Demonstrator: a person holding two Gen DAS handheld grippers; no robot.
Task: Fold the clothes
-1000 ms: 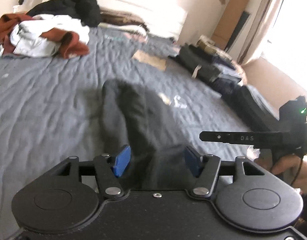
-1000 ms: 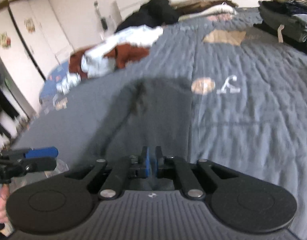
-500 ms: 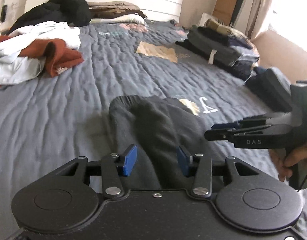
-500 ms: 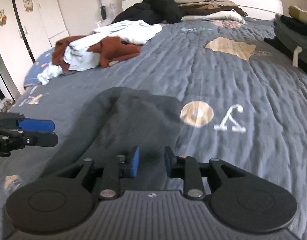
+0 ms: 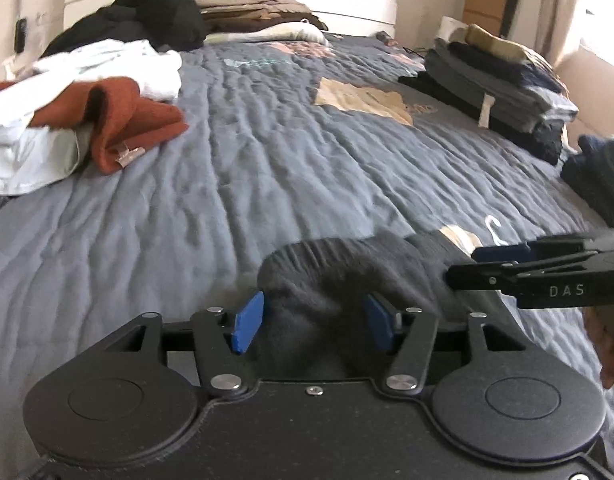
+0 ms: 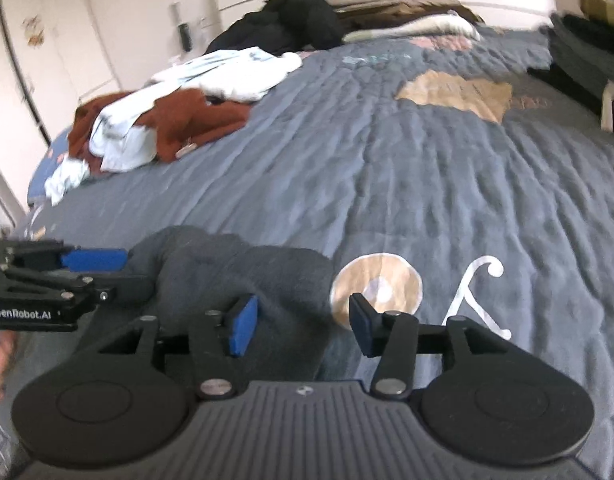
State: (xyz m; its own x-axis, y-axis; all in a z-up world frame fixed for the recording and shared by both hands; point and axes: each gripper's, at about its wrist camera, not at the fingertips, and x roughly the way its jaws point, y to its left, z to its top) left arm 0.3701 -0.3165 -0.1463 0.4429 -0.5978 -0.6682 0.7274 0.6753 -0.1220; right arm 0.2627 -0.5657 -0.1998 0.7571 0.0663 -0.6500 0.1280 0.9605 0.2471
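Left wrist view: grey quilted bed (image 5: pixel 267 168); dark grey garment (image 5: pixel 347 276) bunched at near edge, between parted pads of left gripper (image 5: pixel 313 322), jaws reopened, nothing clamped; folded stack (image 5: pixel 495 88) far right.

Right wrist view: right gripper (image 6: pixel 303 326) just released, jaws apart over garment's right edge; fold apparently laid; unfolded pile (image 6: pixel 167 120) waiting far left, path clear.

Dark grey garment (image 5: pixel 339 272) on my bed.
I see it lying bunched on the blue-grey quilt's near end, rounded folded edge facing away.
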